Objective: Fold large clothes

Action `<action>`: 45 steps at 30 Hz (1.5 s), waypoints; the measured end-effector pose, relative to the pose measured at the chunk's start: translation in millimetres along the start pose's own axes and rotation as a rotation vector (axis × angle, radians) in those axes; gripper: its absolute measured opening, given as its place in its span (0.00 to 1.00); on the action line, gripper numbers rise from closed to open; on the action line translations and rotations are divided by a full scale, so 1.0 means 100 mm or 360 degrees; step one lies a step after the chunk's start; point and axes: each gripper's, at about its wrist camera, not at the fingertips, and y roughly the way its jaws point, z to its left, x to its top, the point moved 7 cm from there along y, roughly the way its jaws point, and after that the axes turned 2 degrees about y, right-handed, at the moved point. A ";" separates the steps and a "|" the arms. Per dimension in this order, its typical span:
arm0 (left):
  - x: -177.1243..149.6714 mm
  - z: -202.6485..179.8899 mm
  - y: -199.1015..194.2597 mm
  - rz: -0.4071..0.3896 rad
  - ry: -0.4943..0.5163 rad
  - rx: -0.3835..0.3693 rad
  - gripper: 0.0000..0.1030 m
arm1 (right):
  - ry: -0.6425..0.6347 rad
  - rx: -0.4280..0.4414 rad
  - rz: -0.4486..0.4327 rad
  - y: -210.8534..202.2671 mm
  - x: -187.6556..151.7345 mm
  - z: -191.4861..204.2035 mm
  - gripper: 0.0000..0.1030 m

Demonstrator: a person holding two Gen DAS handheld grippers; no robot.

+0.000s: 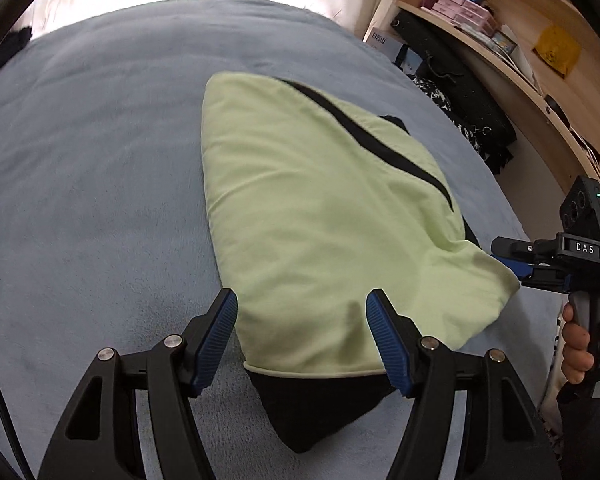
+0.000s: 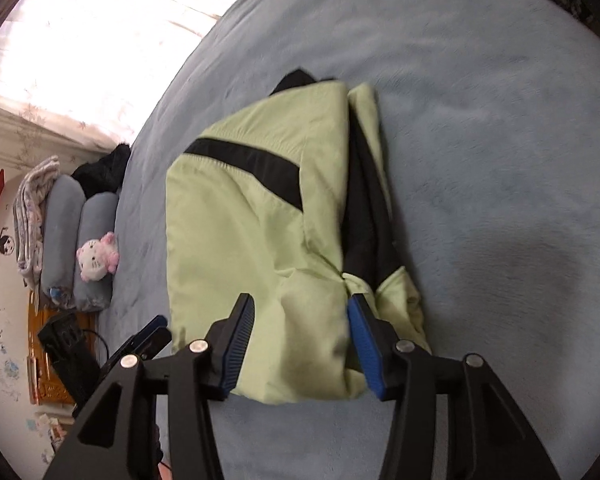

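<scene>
A light green garment [image 1: 308, 200] with black stripes and a black lining lies folded into a thick bundle on the blue-grey bed cover [image 1: 92, 184]. My left gripper [image 1: 302, 300] hovers over the garment's near edge with its jaws wide apart. The cloth lies beneath them and is not pinched. A black part of the garment [image 1: 308, 412] sticks out below the green hem. My right gripper [image 2: 300, 304] stands open over the other near corner of the garment [image 2: 260, 220], with the cloth under its blue pads [image 2: 360, 340]. In the left wrist view the right gripper [image 1: 516, 266] sits at the garment's right corner, held by a hand [image 1: 580, 344].
Grey pillows [image 2: 96, 248], a pink and white plush toy [image 2: 98, 258] and folded cloth [image 2: 34, 208] sit at the bed's far end. A wooden shelf unit [image 1: 512, 40] with boxes and dark clothes [image 1: 460, 92] stands along the bed's right side. The left gripper [image 2: 152, 332] shows at lower left in the right wrist view.
</scene>
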 end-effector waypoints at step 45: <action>0.87 0.13 0.64 0.0072 -0.0040 0.0085 0.61 | -0.0194 -0.0444 -0.0259 0.44 1.18 -0.24 0.02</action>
